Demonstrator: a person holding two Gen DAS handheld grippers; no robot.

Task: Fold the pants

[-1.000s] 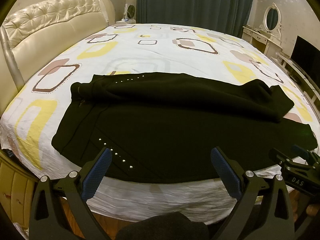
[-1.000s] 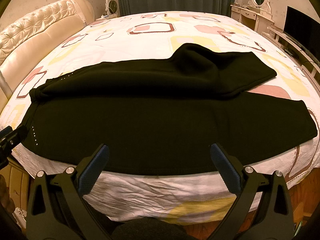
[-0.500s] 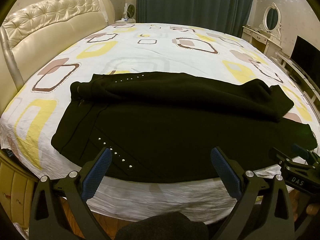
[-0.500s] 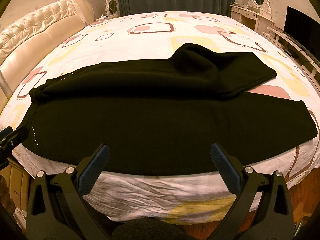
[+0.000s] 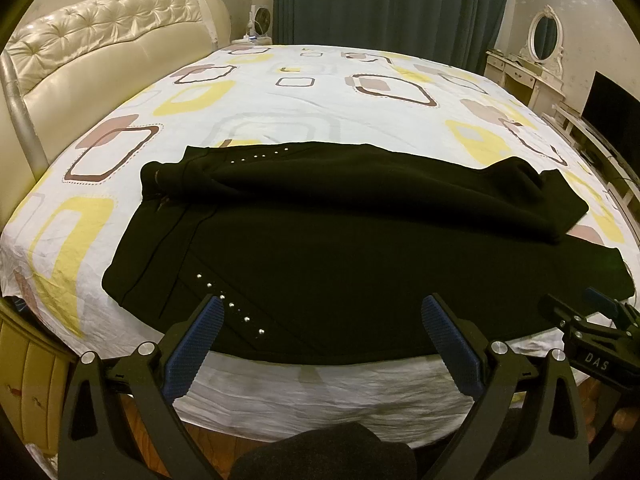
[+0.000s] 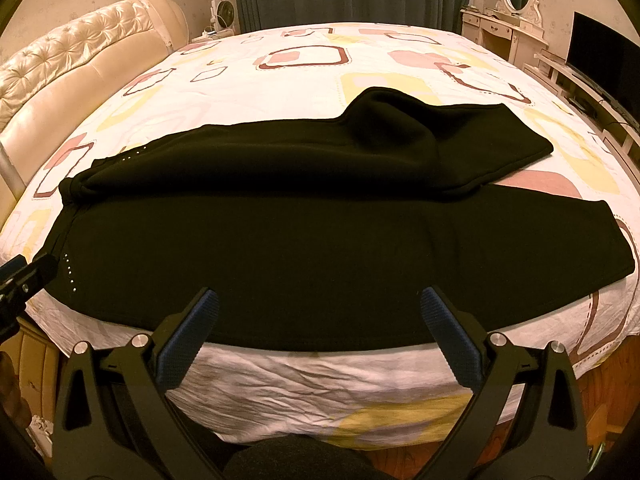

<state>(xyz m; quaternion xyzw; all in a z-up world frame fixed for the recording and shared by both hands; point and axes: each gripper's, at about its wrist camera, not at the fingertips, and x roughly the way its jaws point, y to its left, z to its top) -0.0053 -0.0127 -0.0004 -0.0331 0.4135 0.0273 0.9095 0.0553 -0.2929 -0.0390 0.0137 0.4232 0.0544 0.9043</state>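
Black pants lie lengthwise across the near side of the bed, waistband to the left, leg hems to the right. The far leg is bunched and laid partly over the near leg. Silver studs line a pocket near the waist. My left gripper hovers open just off the near edge by the studs, holding nothing. My right gripper is open too, above the near edge at mid-leg, empty. Each gripper shows at the edge of the other's view: the right gripper, the left gripper.
The bed carries a white sheet printed with yellow and brown squares. A cream tufted headboard stands at left. Dark curtains hang behind. A white dressing table with oval mirror and a TV are at right.
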